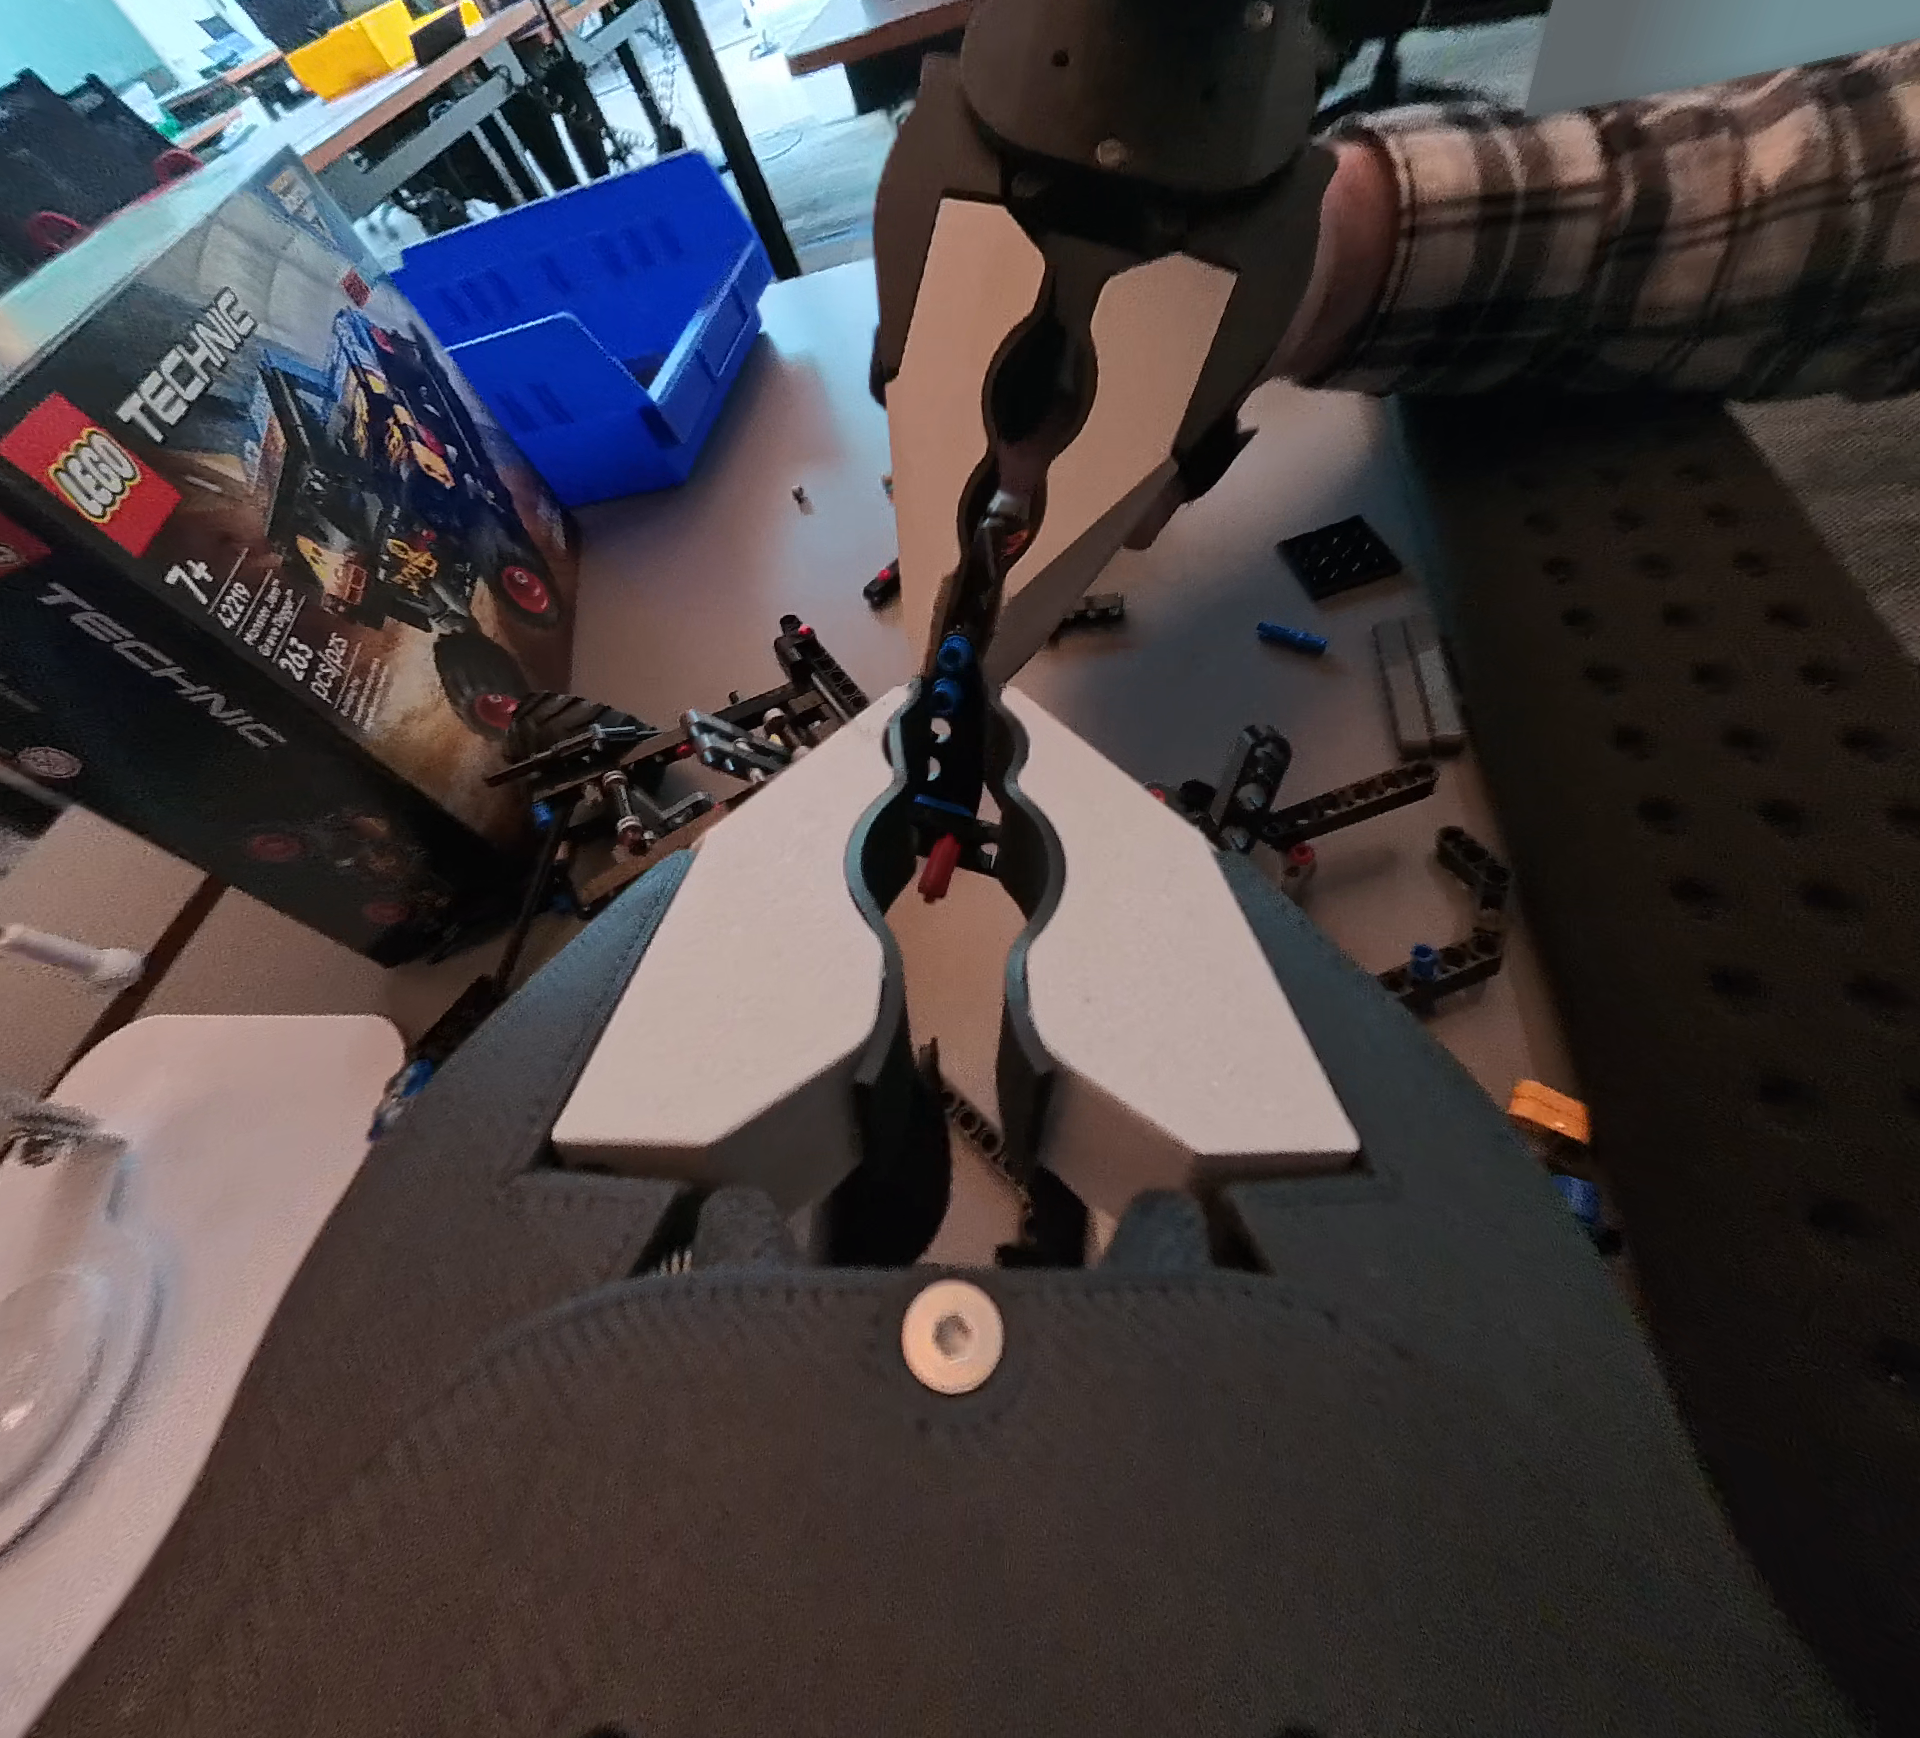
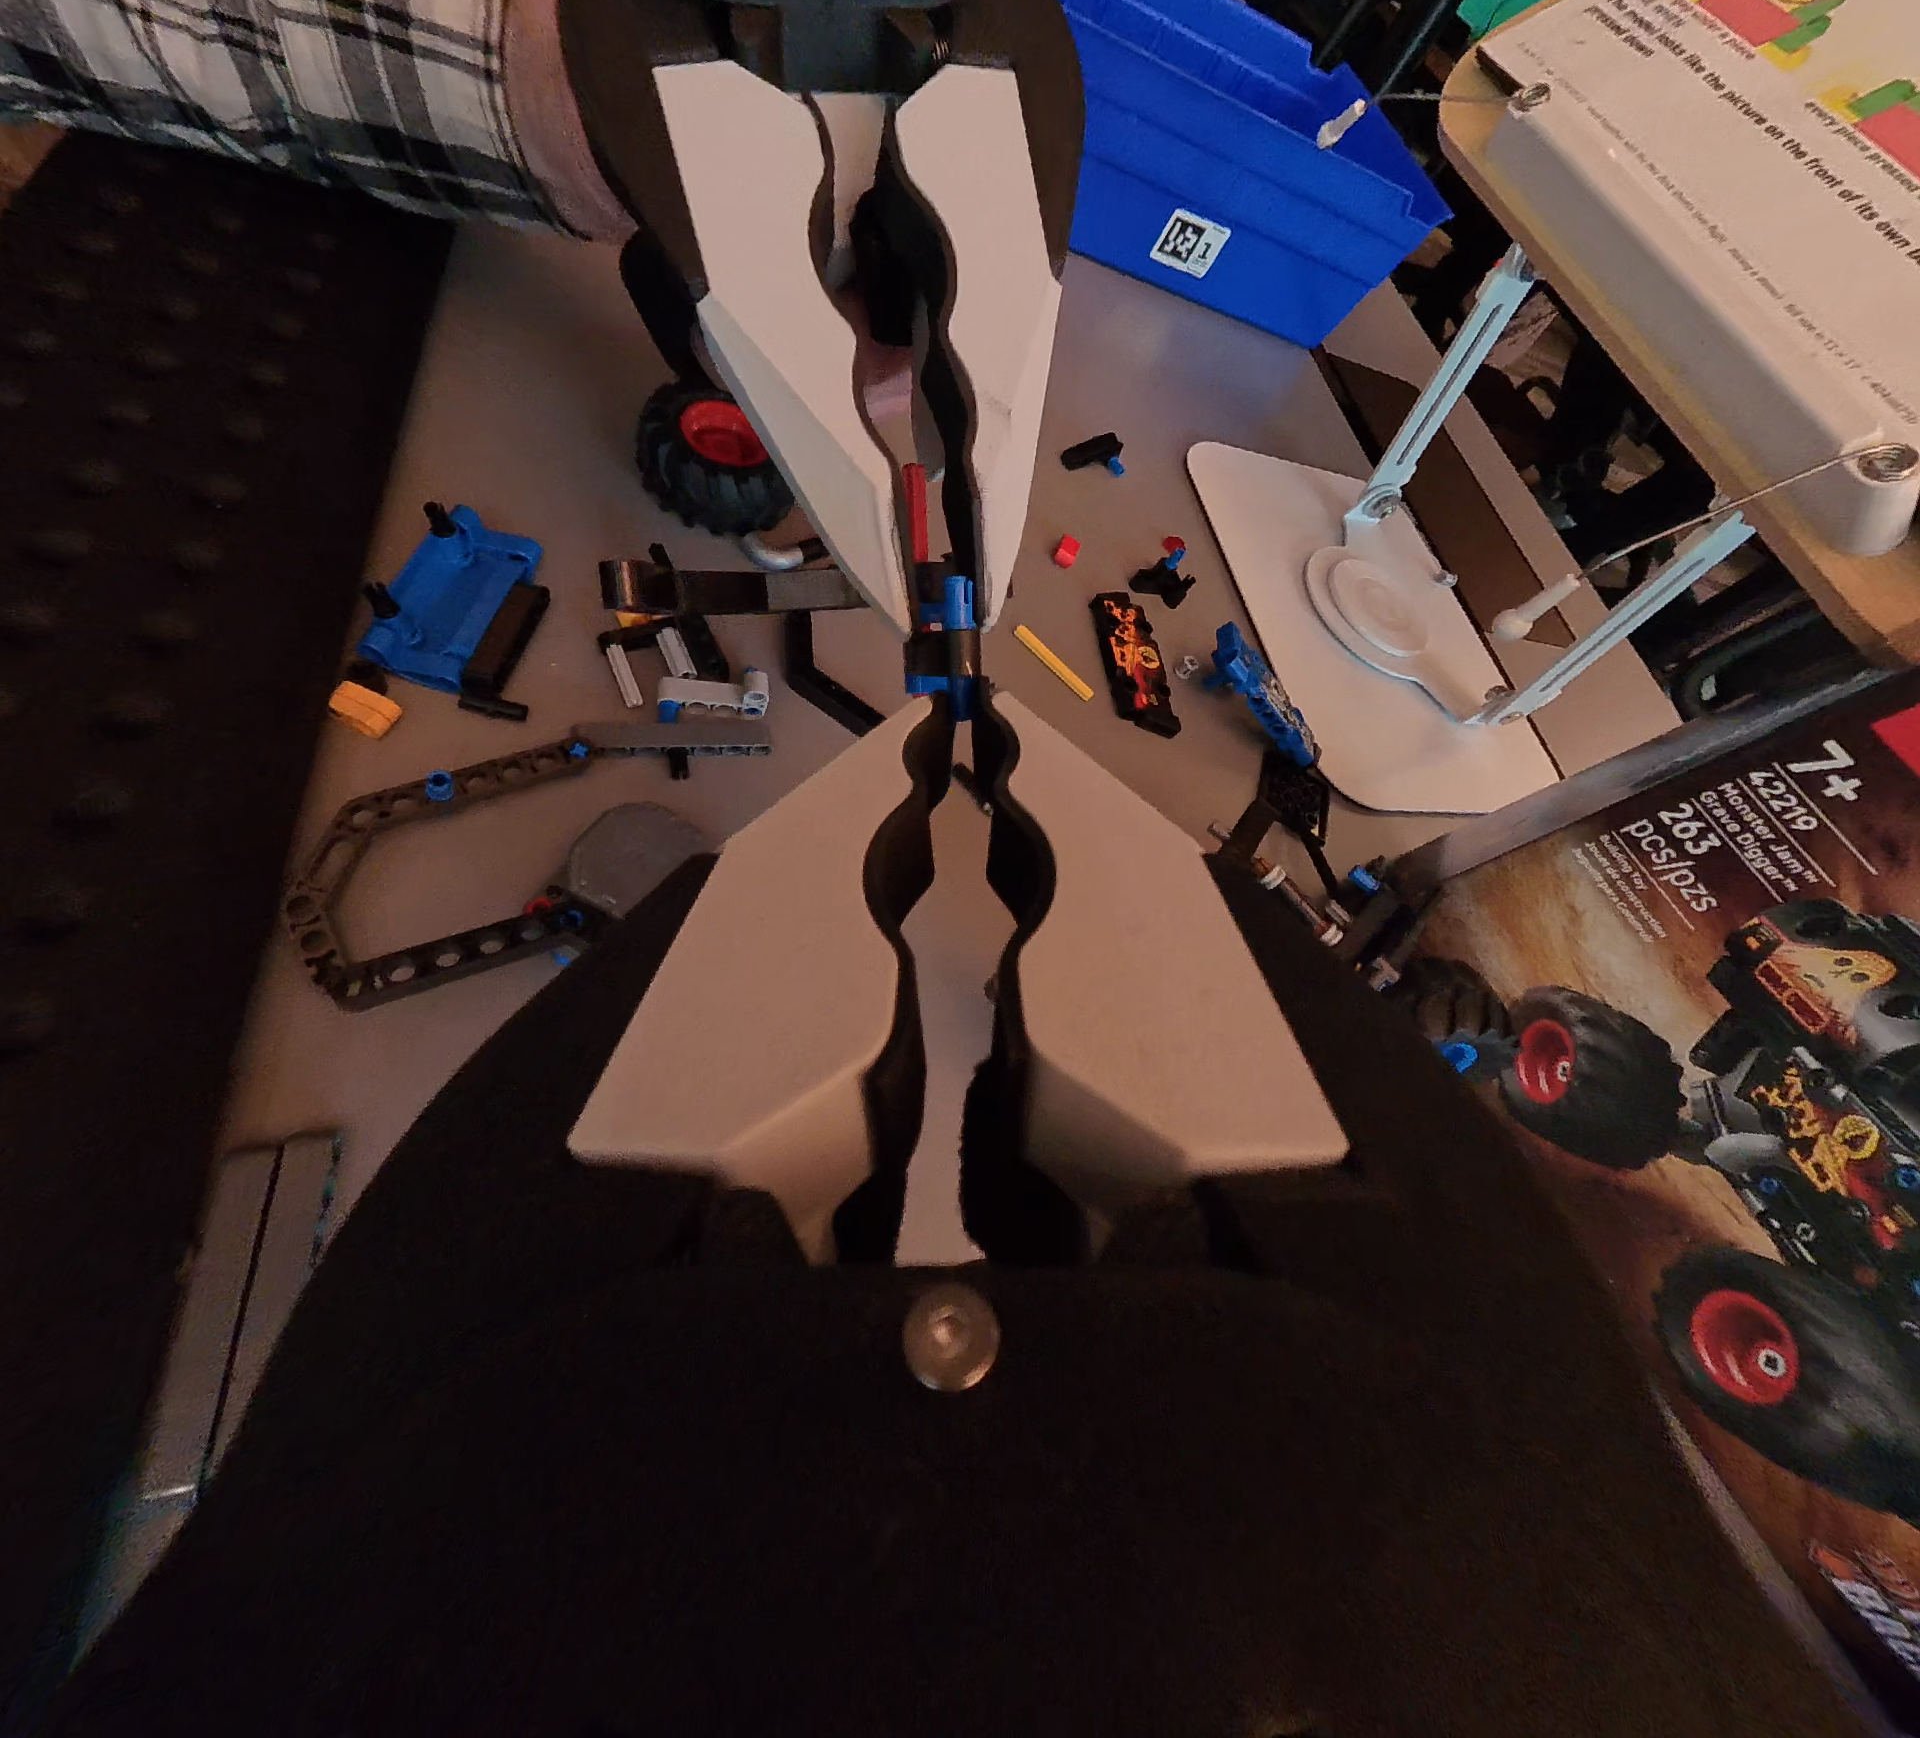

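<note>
The left gripper (image 1: 951,701) has its white, wavy-edged fingers pinched on a small black brick assembly (image 1: 943,753) with round holes, blue pins and a red pin at its near end. The right gripper (image 2: 951,712) meets it tip to tip from the opposite side, its fingers closed around the same piece; how firmly it bites is hard to judge, since the contact is dark and narrow in both views. The assembly (image 2: 945,649) hangs above the grey table (image 1: 727,545), between the two sets of tips.

Loose plastic parts lie scattered below: black holed beams, a bent black frame (image 2: 416,878), a thin yellow rod (image 2: 1051,662), one knobby black tyre with a red hub (image 2: 717,467). A blue ribbed bin (image 1: 603,327) stands farther off, and a glossy cardboard toy box (image 1: 260,525) leans beside the parts.

Only the right wrist view shows the white lamp-like stand (image 2: 1382,608) and the printed board above it. The left wrist view alone shows a clear dome (image 1: 52,1325) at its edge. Each view shows one plaid sleeve (image 1: 1662,234).
</note>
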